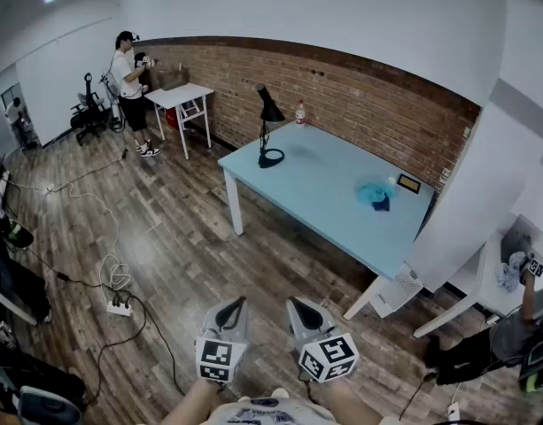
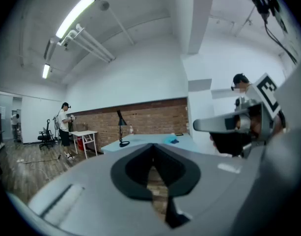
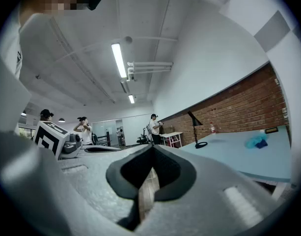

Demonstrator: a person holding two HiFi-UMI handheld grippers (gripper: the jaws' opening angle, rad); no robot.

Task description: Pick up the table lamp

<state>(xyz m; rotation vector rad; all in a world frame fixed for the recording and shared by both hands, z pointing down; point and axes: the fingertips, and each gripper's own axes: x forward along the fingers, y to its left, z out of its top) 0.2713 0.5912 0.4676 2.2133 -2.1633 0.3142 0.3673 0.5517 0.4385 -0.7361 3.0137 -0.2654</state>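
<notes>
On the far left corner of the light blue table (image 1: 324, 193) stands the table lamp (image 1: 268, 131). I note it is black throughout, with a flat round base resting on the tabletop, a thin stem rising from it, and a cone-shaped shade angled at the top. It is upright and nothing touches it. A bottle (image 1: 299, 113) stands just beyond it, nearer the brick wall (image 1: 368, 96), and a crumpled blue cloth (image 1: 375, 193) lies well to its right on the same top.

The left gripper (image 1: 238, 301) is held low at the near edge of the scene, over the wooden floor (image 1: 165, 237), well apart from the table. In its own view the jaws are brought together at the tips and nothing sits between them; the lamp appears small and far beyond them. The right gripper (image 1: 295, 302) sits just beside the left. Its own view likewise shows the tips meeting with only floor visible through the slit beneath, and it carries nothing.

At far left a person (image 1: 127, 87) stands beside a small white table (image 1: 184, 96).
</notes>
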